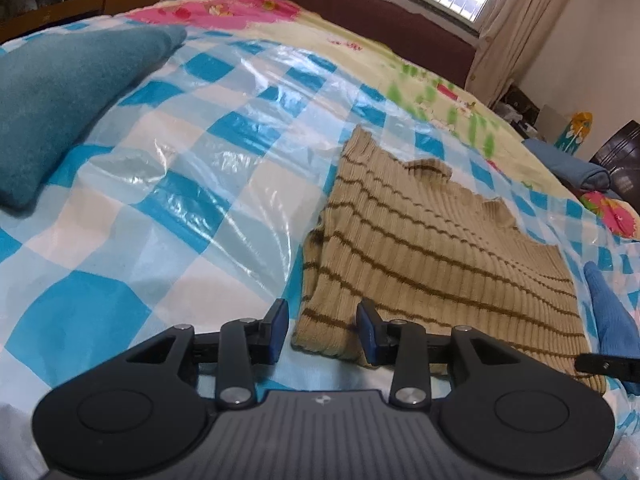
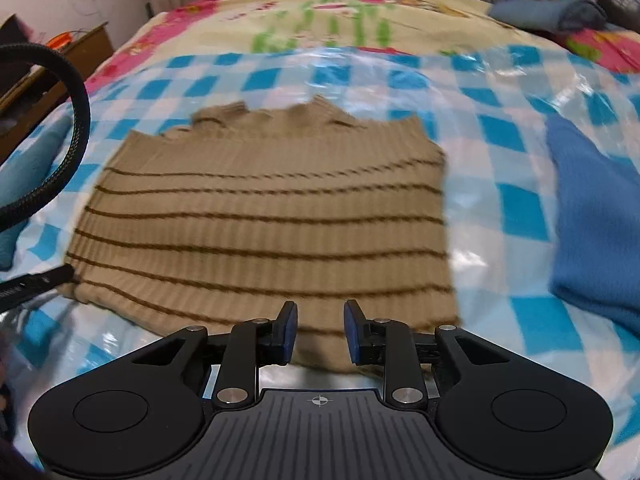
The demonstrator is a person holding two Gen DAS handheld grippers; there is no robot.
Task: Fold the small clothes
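A tan ribbed top with thin brown stripes (image 1: 432,248) (image 2: 260,216) lies flat on the blue-and-white checked plastic sheet (image 1: 168,208), collar on the far side. My left gripper (image 1: 322,312) hovers open over the top's near left corner, and the cloth shows beneath the gap without being pinched. My right gripper (image 2: 320,312) stands open above the near hem, toward its right half, with nothing pressed between the blue pads. A black part of the right gripper (image 1: 608,364) shows at the top's right edge. A black part of the left gripper (image 2: 36,284) shows at its left edge.
A teal cloth (image 1: 60,112) lies to the left on the sheet and a blue fleece cloth (image 2: 592,220) to the right. A folded blue cloth (image 2: 548,12) sits at the bed's far right. A black cable (image 2: 76,120) loops in at left. The floral bedspread (image 1: 400,32) extends beyond the sheet.
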